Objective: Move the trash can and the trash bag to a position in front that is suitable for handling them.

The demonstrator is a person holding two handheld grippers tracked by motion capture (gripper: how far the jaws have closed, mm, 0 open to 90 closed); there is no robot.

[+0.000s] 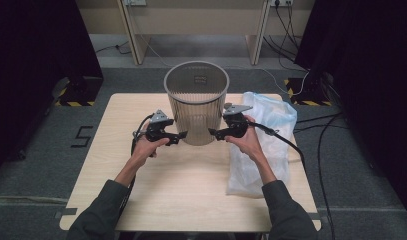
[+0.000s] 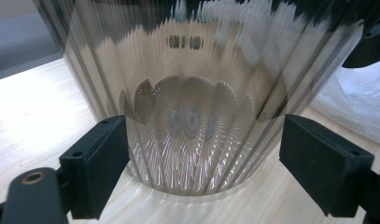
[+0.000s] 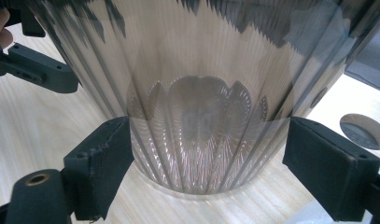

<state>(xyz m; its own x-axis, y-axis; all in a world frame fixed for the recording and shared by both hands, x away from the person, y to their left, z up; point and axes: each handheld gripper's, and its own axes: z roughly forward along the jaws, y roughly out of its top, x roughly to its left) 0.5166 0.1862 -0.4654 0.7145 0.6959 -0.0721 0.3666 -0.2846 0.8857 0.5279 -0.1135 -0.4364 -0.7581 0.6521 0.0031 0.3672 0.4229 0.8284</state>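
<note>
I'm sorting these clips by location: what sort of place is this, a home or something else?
Most likely a lab or recording studio, not a home. Black curtains flank a lone wooden table, hazard-striped stand bases sit on grey carpet, and cables trail across the floor.

Bin (image 1: pixel 196 102): grey see-through mesh, fine vertical ribbing, darker rim. Table (image 1: pixel 181 185): pale wood grain. Bag (image 1: pixel 261 145): translucent white. Left gripper (image 1: pixel 177 136) and right gripper (image 1: pixel 214 133): black, grey top plates. Sleeves (image 1: pixel 98 215): dark grey-green. Floor: grey carpet.
</note>
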